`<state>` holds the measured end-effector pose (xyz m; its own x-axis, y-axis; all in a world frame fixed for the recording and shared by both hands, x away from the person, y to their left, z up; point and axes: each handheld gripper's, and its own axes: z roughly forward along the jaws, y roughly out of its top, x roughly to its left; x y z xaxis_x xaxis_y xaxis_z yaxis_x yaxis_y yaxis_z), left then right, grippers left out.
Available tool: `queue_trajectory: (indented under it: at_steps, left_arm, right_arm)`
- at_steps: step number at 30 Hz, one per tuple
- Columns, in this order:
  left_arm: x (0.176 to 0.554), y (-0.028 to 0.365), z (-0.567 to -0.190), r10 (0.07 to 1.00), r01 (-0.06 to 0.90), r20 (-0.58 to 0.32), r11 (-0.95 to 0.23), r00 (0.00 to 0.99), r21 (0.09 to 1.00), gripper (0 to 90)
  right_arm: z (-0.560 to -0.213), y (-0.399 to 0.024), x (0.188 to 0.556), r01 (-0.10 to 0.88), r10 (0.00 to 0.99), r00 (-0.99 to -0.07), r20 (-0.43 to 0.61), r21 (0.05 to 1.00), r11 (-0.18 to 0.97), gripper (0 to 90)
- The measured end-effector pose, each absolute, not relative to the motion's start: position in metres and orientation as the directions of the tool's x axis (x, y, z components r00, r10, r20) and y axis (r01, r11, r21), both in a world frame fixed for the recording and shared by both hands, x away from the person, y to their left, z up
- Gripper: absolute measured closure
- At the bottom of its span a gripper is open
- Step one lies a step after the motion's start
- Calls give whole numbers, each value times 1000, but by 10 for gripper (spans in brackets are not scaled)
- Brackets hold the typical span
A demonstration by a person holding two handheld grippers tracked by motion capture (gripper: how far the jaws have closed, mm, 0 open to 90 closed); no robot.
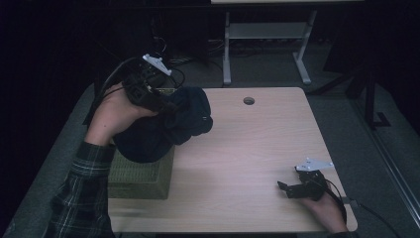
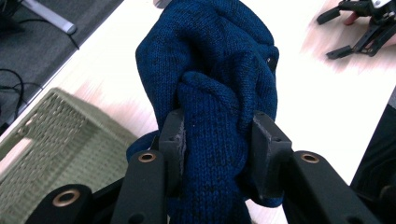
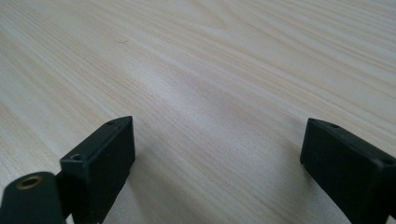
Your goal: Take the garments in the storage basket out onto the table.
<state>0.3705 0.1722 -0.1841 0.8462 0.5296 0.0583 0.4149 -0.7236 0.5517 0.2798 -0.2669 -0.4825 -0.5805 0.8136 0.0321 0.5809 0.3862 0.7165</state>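
A dark blue knitted garment point(image 1: 168, 126) hangs bunched in the air above the left side of the wooden table point(image 1: 247, 148). My left gripper point(image 1: 166, 104) is shut on a thick fold of it; in the left gripper view the knit point(image 2: 215, 84) bulges between both jaws, midway at the left gripper point(image 2: 217, 140). The lower part of the garment drapes over a green woven basket point(image 1: 141, 173) at the table's left edge; the basket point(image 2: 56, 144) lies below and left of the jaws. My right gripper point(image 1: 286, 188) rests open near the front right corner. Bare wood lies between the right gripper point(image 3: 217, 144) jaws.
A round cable hole point(image 1: 249, 100) sits near the table's far edge. Behind the table stands a white desk frame point(image 1: 265, 44) on dark carpet. A person's plaid sleeve point(image 1: 81, 198) comes in at the lower left. The other gripper point(image 2: 364, 28) shows far off in the left gripper view.
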Motion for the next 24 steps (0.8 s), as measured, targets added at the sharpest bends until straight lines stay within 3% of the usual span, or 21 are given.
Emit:
queue_trajectory:
  at_steps: [24]
  left_arm:
    - [375,90,-198,437,346,38,-760,899,550,618]
  right_arm:
    - [-482,-267,280,582,815,-579,32,716,385,97]
